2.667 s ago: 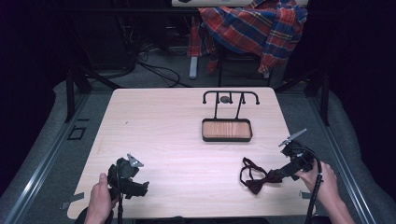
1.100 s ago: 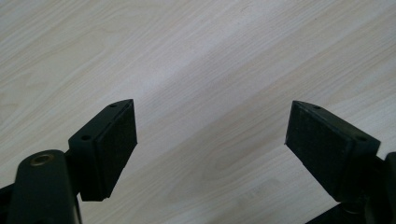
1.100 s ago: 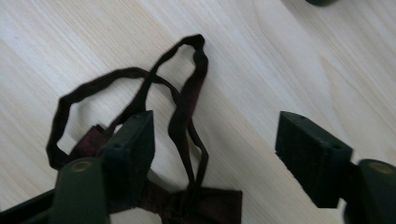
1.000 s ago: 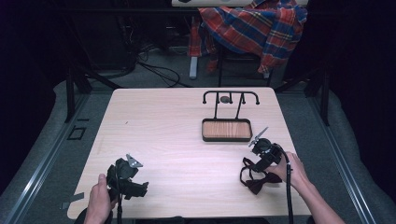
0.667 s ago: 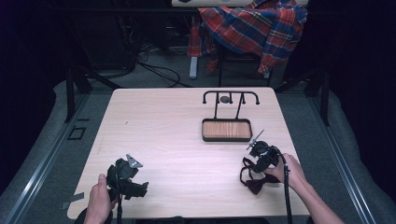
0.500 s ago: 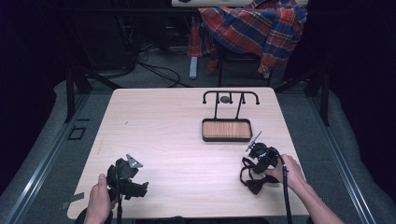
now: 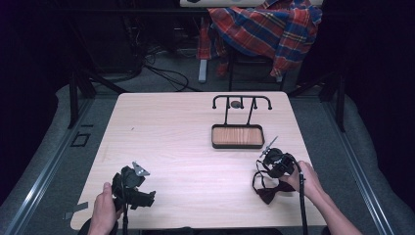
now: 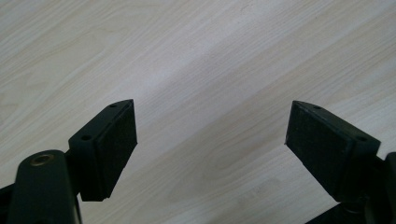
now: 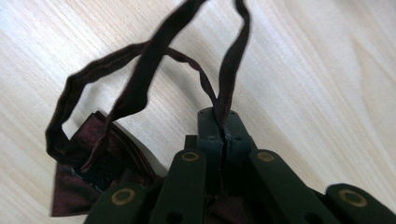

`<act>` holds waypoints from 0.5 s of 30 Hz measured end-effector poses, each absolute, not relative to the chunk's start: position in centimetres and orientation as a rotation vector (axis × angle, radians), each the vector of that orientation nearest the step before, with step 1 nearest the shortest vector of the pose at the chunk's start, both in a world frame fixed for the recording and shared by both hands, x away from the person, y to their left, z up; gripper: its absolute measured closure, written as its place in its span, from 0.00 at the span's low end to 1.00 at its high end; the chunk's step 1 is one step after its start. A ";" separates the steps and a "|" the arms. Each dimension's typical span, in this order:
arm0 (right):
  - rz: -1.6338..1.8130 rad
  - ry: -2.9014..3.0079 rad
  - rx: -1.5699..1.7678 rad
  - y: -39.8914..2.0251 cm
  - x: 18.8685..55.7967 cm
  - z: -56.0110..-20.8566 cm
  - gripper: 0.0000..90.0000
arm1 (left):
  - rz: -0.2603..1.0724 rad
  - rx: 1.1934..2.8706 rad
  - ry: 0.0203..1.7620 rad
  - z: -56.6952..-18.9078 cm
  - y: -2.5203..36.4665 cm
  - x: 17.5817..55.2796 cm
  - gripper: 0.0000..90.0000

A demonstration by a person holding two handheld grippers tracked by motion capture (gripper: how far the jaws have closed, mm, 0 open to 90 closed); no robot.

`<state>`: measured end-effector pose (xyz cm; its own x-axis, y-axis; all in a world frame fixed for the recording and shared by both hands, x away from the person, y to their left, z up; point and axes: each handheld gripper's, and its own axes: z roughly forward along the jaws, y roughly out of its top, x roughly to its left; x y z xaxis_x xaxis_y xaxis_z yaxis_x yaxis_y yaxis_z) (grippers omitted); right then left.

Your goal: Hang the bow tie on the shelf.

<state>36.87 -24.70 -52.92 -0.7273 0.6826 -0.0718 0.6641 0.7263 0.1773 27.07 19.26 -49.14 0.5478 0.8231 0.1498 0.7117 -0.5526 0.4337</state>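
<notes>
A: Where is your right gripper (image 7: 268, 157)?

B: Near the desk's (image 7: 176, 132) right front, just in front of the tray (image 7: 237, 136). Your right hand (image 7: 303, 177) holds it from behind, and its cable runs back along your forearm.

A: And its jaws?

B: In the right gripper view they are pressed together on the strap (image 9: 233, 60) of the bow tie (image 9: 93, 177). The strap comes up out of the jaws as a dark maroon band and loops over the wood.

A: So where does the bow tie lie?

B: On the desk, just beside your right gripper, toward the front edge. In the high view the bow (image 7: 270, 193) sits flat on the wood, close to your right hand, and the strap curls from it up to the gripper. In the right gripper view the bow is at the lower left, partly behind the gripper's body.

A: Your left gripper (image 8: 210, 140)?

B: Its jaws stand wide apart over bare wood, with nothing between the pads (image 8: 116, 140). In the high view it (image 7: 133, 182) is near the desk's left front corner, your left hand (image 7: 103, 210) around it from below, well apart from the bow tie.

A: What else is on the desk?

B: A black rack (image 7: 241, 102) with a curved top bar stands just behind the tray, toward the far edge. Beyond the desk a plaid shirt (image 7: 266, 29) hangs over a chair.
</notes>
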 end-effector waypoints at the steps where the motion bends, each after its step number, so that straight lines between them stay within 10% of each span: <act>1: 0.236 2.792 1.108 -24.8 36.8 -52.9 0.99 | 0.486 2.466 1.267 -49.2 19.2 27.1 0.19; 15: 0.307 2.738 1.077 -25.0 35.9 -50.7 0.99 | 0.488 2.466 1.266 -49.1 19.2 27.0 0.19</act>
